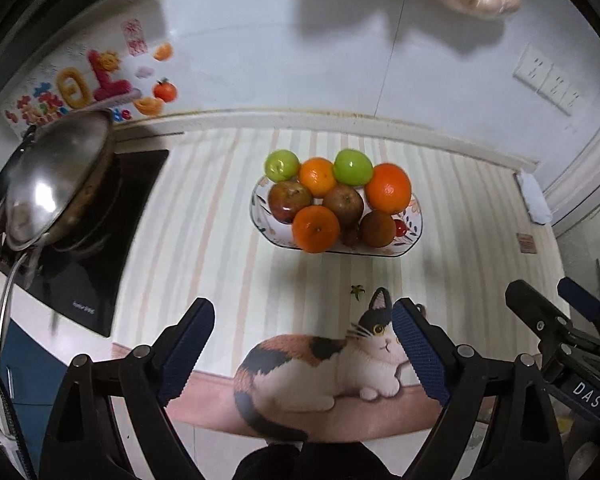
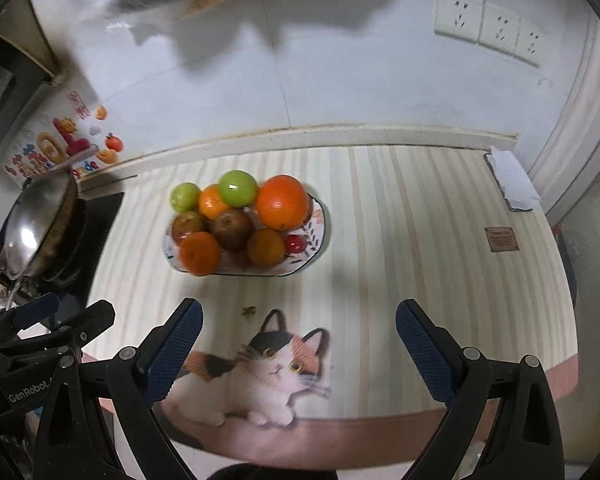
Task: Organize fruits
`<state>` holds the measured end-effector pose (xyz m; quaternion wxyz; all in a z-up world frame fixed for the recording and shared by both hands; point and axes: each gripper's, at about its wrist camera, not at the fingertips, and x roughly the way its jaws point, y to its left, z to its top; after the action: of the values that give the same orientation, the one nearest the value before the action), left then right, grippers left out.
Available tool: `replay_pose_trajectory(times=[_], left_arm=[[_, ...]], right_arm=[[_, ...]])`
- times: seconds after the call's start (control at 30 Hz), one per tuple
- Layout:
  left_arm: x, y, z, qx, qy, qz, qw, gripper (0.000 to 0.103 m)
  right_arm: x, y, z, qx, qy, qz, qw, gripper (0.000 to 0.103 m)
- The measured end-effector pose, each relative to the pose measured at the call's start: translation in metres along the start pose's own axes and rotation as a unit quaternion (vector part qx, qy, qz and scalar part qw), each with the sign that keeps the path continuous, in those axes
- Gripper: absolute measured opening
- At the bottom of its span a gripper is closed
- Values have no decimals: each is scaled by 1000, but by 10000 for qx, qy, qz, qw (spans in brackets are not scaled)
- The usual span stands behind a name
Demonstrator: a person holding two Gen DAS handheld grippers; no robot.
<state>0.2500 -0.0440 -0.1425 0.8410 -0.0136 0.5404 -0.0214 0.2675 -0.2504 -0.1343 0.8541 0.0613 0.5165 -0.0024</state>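
On the counter lies a big striped mat point(image 1: 228, 216) with a cat picture point(image 1: 324, 368) at its near edge. Behind it stands a white wall point(image 1: 284, 68), and three sockets point(image 2: 488, 24) sit on the wall at the far right. At the far left a shiny wok point(image 1: 56, 176) leans tilted on a black stove point(image 1: 88, 280), and bright stickers point(image 1: 92, 80) are stuck on the wall above it. Both grippers hang over the near part of the mat, well apart from the fruit. The left gripper point(image 1: 304, 352) has its fingers spread wide with nothing between them, only the cat picture showing below. The right gripper point(image 2: 300, 352) is also spread wide and holds nothing. Each gripper can be seen at the edge of the other's view. In the middle of the mat sits a white plate point(image 2: 318, 220) with a flower print, and all the fruit is piled on it. A big orange point(image 2: 282, 202) sits at the far right of the pile, touching a green apple point(image 2: 238, 188). A second green apple point(image 1: 282, 165) sits at the far left. More oranges and some brown fruit fill the middle and near side. A small red fruit point(image 2: 295, 243) lies at the near right of the plate. A white cloth point(image 2: 514, 184) lies at the far right edge of the mat.
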Motion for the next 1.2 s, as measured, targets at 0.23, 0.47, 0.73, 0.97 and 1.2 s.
replay_pose_trajectory(times=[0.23,0.47,0.73,0.97,1.2], left_arm=[[-79,19,-41,310,-577,28,9978,91],[-132,34,-84,505,-836,-65,9952,91],[-174,38,-105,517,-1172,-68,9917,91],[-187,36,-116,384,-1210,-120,9918,91],[-183,33,-116,247,-1225,-49,9922,91]], right_arm=[[-91,28,-54,210,-447,-55,9988,99],[-169,56,-110,316,-830,-145,9959,99],[-231,74,-145,240,-1215,-173,9921,99],[-255,74,-153,190,-1337,-73,9908,99],[-250,67,-146,122,-1273,33,9918,99]])
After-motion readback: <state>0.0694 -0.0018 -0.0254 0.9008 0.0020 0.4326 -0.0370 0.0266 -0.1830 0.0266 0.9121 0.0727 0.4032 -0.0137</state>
